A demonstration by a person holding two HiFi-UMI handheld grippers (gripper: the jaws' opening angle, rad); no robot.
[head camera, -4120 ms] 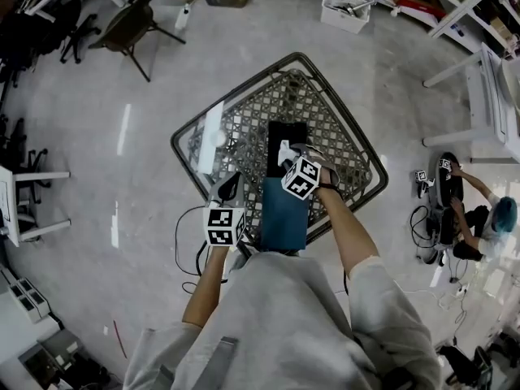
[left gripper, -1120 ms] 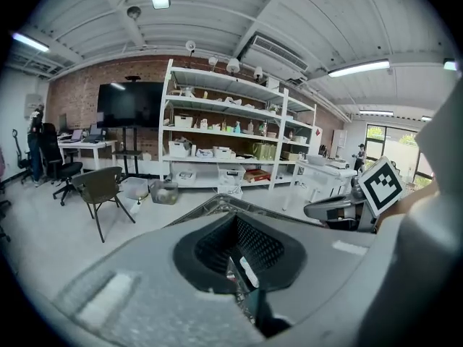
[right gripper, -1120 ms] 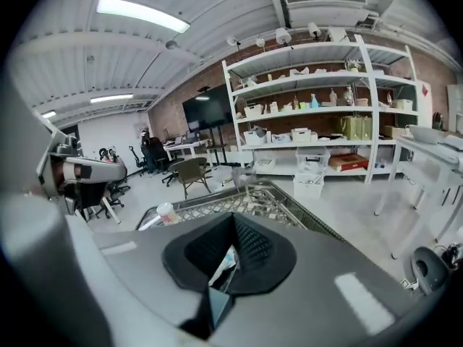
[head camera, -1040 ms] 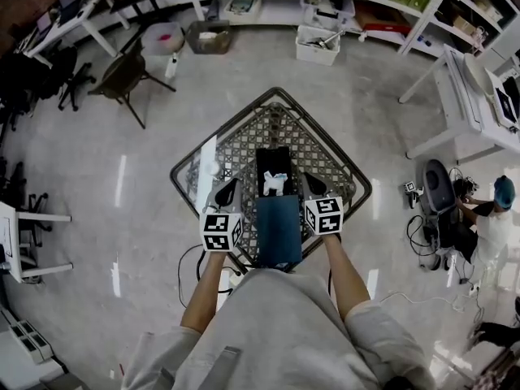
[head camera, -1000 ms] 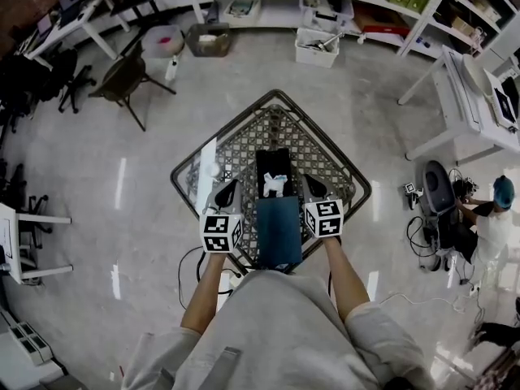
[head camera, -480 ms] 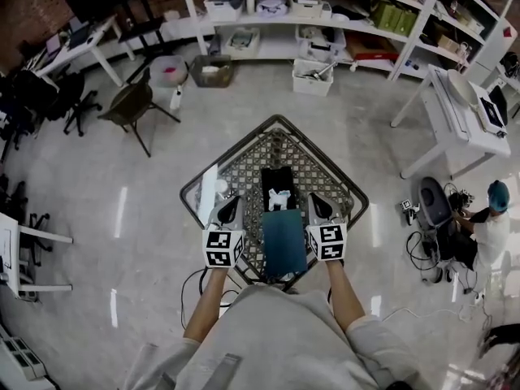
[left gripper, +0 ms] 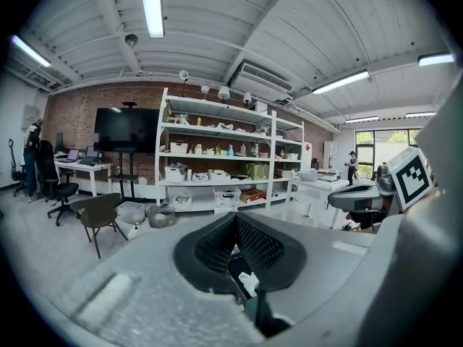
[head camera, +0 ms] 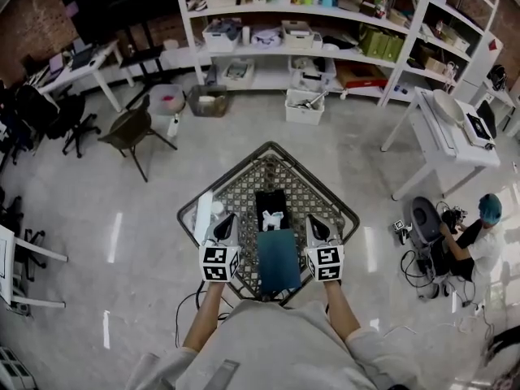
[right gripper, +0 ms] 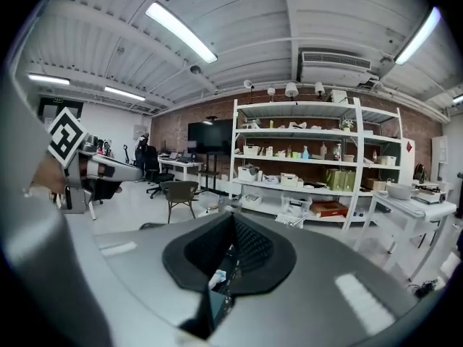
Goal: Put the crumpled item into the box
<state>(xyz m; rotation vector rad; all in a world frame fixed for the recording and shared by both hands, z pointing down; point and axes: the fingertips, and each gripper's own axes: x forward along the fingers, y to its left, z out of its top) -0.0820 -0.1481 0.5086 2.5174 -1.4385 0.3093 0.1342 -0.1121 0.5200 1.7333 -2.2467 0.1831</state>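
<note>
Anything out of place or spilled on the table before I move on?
Nothing stands out. The white crumpled item lies inside the black box, upright on the lattice table, its teal lid open toward the person. The left tool and right tool flank it, shut and empty.

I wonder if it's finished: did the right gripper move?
Yes. The right gripper was over the black box; now it's beside the teal lid's right edge, nearer the person.
</note>
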